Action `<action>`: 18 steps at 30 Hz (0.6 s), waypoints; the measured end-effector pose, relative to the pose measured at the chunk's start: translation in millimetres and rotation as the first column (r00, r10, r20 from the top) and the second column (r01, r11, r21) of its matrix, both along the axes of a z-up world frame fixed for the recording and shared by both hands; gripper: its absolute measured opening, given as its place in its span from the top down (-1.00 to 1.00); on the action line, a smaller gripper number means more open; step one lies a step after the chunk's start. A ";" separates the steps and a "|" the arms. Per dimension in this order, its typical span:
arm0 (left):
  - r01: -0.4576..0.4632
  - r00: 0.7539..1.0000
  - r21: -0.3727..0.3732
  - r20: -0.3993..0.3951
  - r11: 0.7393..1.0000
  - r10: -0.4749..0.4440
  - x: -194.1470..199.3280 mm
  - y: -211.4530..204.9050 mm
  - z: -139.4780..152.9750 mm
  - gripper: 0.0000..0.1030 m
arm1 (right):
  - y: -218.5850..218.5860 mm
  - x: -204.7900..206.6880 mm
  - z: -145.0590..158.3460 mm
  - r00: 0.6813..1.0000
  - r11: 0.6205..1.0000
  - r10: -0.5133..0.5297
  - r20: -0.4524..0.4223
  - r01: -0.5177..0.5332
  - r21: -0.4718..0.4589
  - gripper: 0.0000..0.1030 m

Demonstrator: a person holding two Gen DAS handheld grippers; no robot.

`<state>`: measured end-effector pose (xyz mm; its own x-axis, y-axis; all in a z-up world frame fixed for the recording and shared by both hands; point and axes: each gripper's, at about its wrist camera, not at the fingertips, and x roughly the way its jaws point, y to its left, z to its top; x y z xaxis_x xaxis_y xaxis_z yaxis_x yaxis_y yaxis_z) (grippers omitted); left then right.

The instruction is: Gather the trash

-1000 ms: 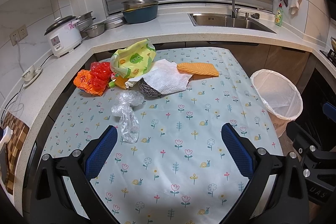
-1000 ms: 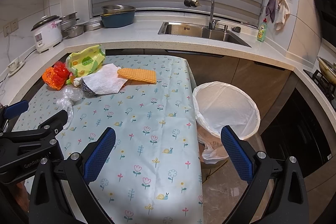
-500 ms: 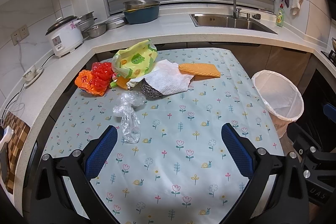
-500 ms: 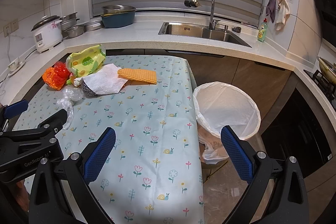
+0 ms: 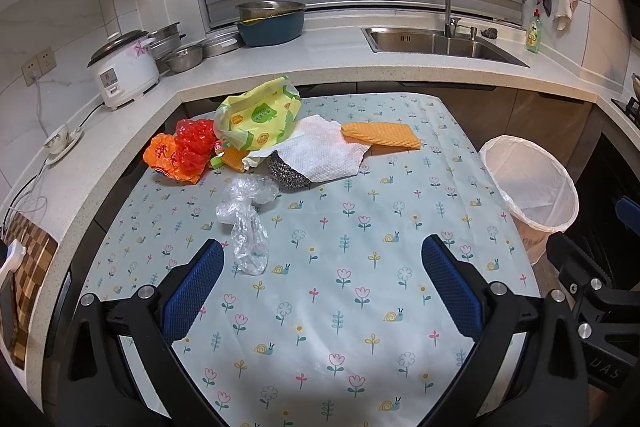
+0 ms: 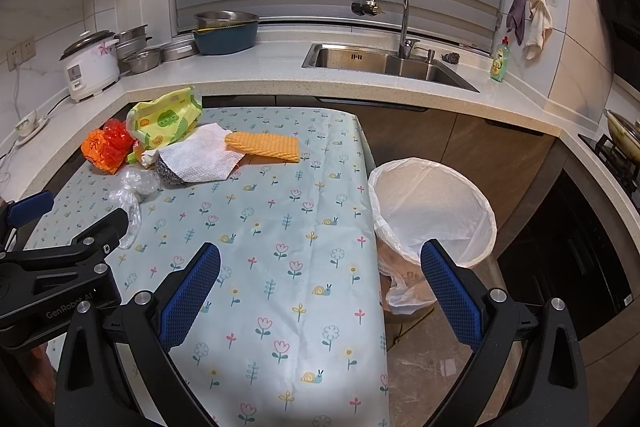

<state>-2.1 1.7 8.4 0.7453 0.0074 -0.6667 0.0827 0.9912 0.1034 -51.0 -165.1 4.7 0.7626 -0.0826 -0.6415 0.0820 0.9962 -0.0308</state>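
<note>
Trash lies at the far side of the flowered table (image 5: 320,287): a clear plastic bag (image 5: 244,223), an orange-red plastic bag (image 5: 180,155), a yellow-green packet (image 5: 256,115), a white paper towel (image 5: 324,151) over a steel scourer (image 5: 284,173), and an orange cloth (image 5: 380,135). A white-lined bin (image 5: 528,187) stands on the floor right of the table; it also shows in the right wrist view (image 6: 432,207). My left gripper (image 5: 320,287) is open and empty above the table's near half. My right gripper (image 6: 320,291) is open and empty over the table's right edge.
A counter (image 5: 320,55) wraps behind the table with a rice cooker (image 5: 124,67), pots (image 5: 272,21), a sink (image 5: 432,41) with tap, and a dish soap bottle (image 5: 533,33). A checkered board (image 5: 24,267) lies on the counter at the left. A stove (image 6: 616,143) is at the right.
Both grippers have shifted very slightly; the scene has drifted a little in both views. Nothing on the table has moved.
</note>
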 end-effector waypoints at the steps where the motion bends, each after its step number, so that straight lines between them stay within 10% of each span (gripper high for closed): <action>1: -0.001 1.000 0.000 -0.001 1.000 0.001 0.4 0.2 0.1 -0.84 | -0.6 -0.1 0.3 1.000 1.000 0.000 0.000 0.000 0.000 -0.87; 18: -0.013 1.000 -0.016 -0.022 1.000 0.012 23.9 18.9 -13.7 -0.84 | 2.0 24.5 -0.9 1.000 1.000 -0.011 -0.008 0.011 0.016 -0.87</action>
<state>21.7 20.6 -5.3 0.7304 0.0053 -0.6830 0.0724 0.9937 0.0852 -26.5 -163.1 3.8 0.7567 -0.0804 -0.6488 0.0928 0.9956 -0.0152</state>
